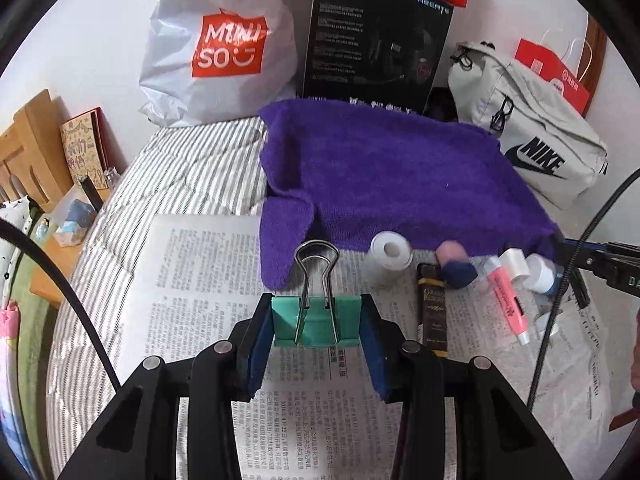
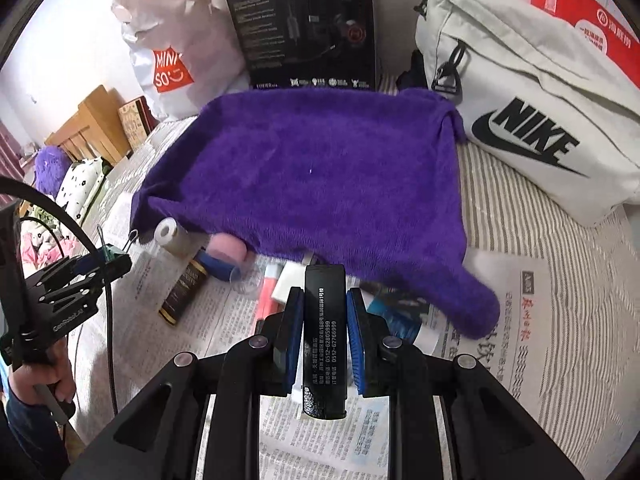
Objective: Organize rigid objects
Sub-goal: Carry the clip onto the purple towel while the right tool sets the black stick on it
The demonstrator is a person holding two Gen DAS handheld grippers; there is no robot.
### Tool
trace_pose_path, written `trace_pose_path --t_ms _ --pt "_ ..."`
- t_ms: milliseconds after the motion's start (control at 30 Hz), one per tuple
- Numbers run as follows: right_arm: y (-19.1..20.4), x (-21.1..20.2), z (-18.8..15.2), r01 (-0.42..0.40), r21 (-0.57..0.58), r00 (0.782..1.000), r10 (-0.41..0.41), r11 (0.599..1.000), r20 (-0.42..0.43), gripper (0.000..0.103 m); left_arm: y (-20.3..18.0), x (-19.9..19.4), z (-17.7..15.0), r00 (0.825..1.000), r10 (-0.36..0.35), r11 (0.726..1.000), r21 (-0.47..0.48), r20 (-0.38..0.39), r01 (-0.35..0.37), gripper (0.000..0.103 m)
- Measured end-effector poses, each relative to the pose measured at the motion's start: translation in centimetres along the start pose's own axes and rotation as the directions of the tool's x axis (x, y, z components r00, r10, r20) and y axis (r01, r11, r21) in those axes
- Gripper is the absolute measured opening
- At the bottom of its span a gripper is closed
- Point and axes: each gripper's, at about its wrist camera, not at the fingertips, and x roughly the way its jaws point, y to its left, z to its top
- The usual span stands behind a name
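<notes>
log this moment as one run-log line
left tongs: shut on green binder clip | right tongs: shut on black lighter | purple towel: bare

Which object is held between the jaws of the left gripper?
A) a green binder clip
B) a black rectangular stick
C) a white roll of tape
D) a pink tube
A: in the left wrist view the blue pads of the left gripper press both sides of the green binder clip.

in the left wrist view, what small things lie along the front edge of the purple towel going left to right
binder clip held in the left gripper → white tape roll → dark brown flat pack → pink and blue roll → pink tube → white jar
</notes>
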Motion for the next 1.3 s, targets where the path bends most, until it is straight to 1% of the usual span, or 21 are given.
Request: trace_pose_path --t_ms 233,467,733,900,1033,1233,1300 --pt "-0.2 -0.3 2.2 -0.001 -0.016 0.999 0.001 1.000 0.035 0.021 0.4 -1.9 2.2 0.999 -0.026 1.000 0.005 0.034 0.026 0.039" --pt "-0.8 0.1 4.7 -0.010 -0.026 0.999 0.011 1.000 0.050 0.021 0.7 -2.0 4.9 0.997 -0.043 0.999 -0.003 0.056 0.043 0.039" --pt "-1.7 1.5 6.6 -0.017 -0.034 0.999 0.019 0.999 0.036 0.021 0.2 0.0 7.5 0.996 -0.069 0.998 0.007 0.049 0.069 0.039" --pt "-3.1 2.5 7.6 -0.011 -0.021 0.999 0.012 1.000 0.032 0.021 -0.1 1.8 9.0 0.994 -0.102 0.995 -0.001 0.033 0.102 0.039" --pt "-4.1 3.4 8.4 -0.010 -0.009 0.999 0.010 1.000 0.032 0.021 -0.1 3.1 10.0 0.994 -0.109 0.994 0.002 0.025 0.109 0.039" --pt "-5.2 6.2 10.4 0.006 -0.027 1.000 -0.006 1.000 0.024 0.021 0.7 5.2 11.1 0.994 -0.109 0.994 -0.019 0.010 0.110 0.039" --pt "-5.5 7.3 11.3 0.010 -0.026 1.000 -0.009 1.000 0.020 0.021 0.9 5.9 11.4 0.993 -0.121 0.992 -0.025 -0.001 0.121 0.039"
